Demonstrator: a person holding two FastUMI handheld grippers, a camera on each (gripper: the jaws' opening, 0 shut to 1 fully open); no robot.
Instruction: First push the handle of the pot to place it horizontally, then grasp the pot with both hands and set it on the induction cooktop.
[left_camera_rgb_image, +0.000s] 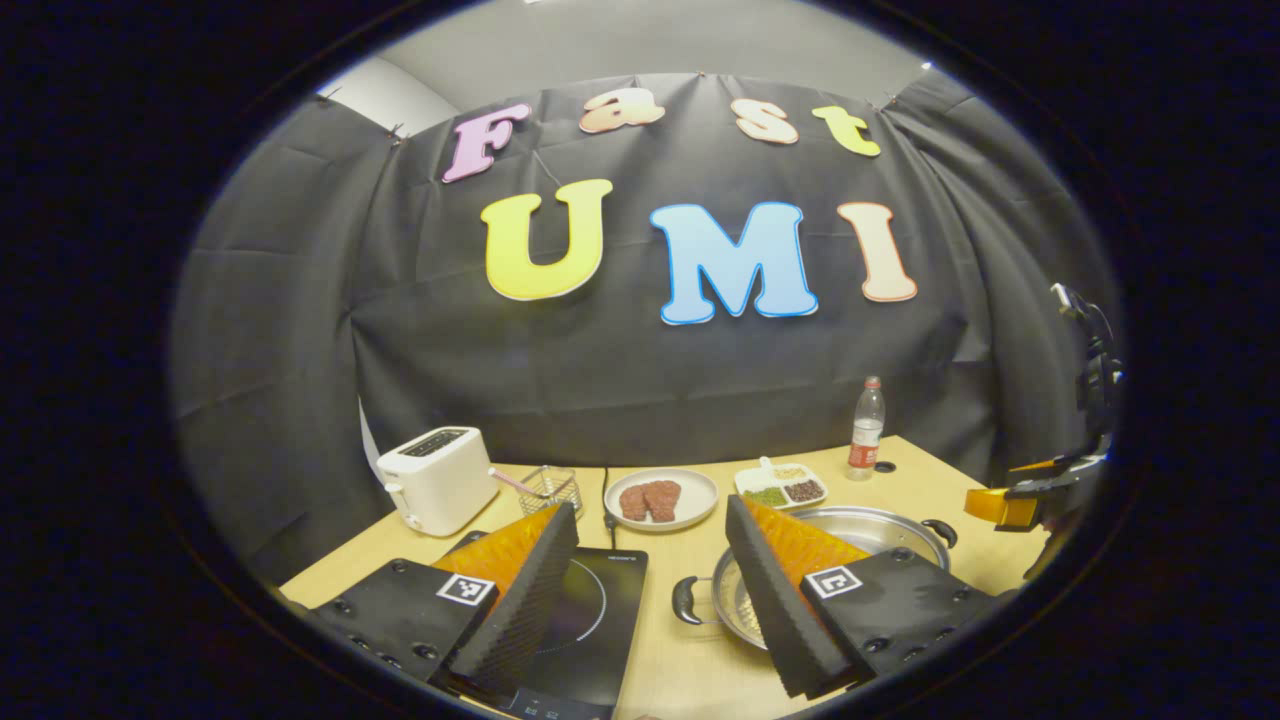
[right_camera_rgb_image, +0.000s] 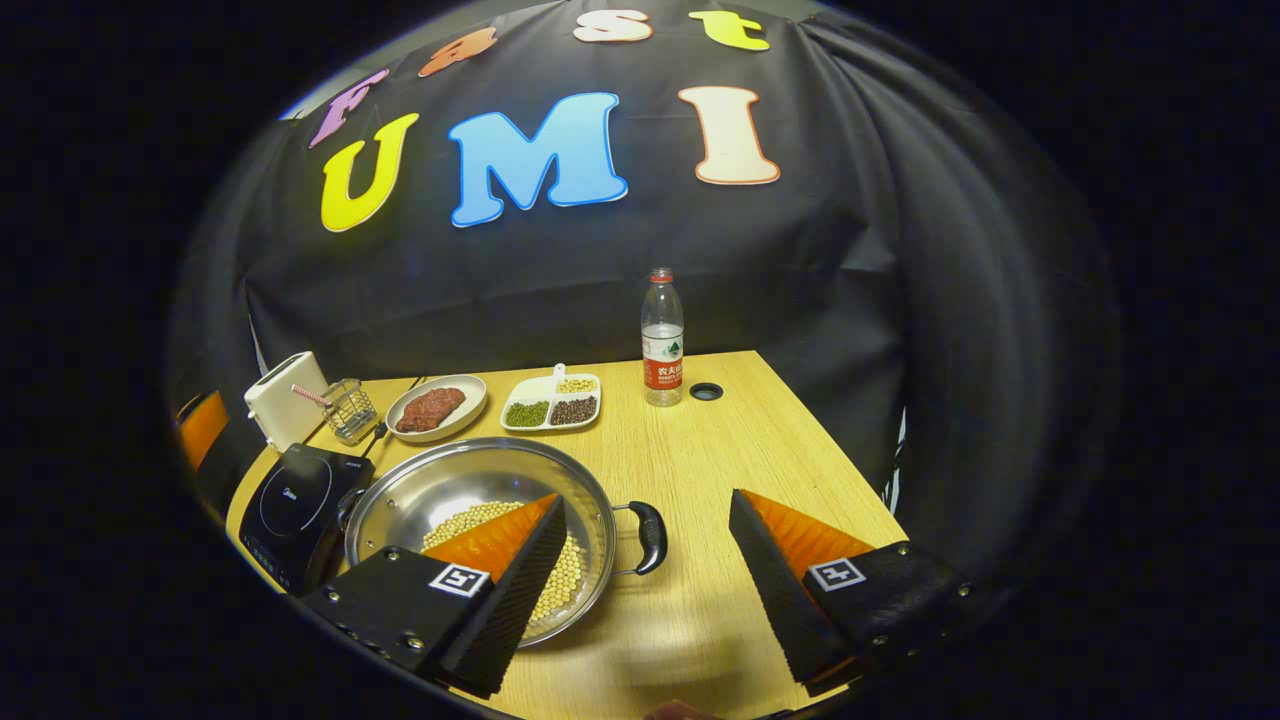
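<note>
Nearest the lenses, both grippers stood wide with nothing between their fingers. In the left gripper view the left gripper (left_camera_rgb_image: 650, 590) hung above the table (left_camera_rgb_image: 690, 660), its left finger over the induction cooktop (left_camera_rgb_image: 590, 620) and its right finger over the near rim of the pot (left_camera_rgb_image: 850, 540). In the right gripper view the right gripper (right_camera_rgb_image: 645, 580) straddled the pot's right-hand handle (right_camera_rgb_image: 650, 535), one finger above the beans (right_camera_rgb_image: 560, 570) in the pan, the other over bare wood.

The pot lay just right of the cooktop, seemingly close against its edge in the right gripper view. Judged from that, a lift by both handles could tip the shallow pan and spill the loose beans if one side rose first. A careless push on a handle could also knock the pot into the cooktop's edge.

Beyond the pot sat a plate of meat (right_camera_rgb_image: 435, 408), a divided dish (right_camera_rgb_image: 550, 403), a toaster (left_camera_rgb_image: 435, 480), a wire holder (right_camera_rgb_image: 350, 408) and a water bottle (right_camera_rgb_image: 662, 340), all well clear.

Each gripper's own fingers covered part of the pot, so its near rim and the gap to the cooktop were hard to judge. The cooktop's front controls were cut off at the edge.
</note>
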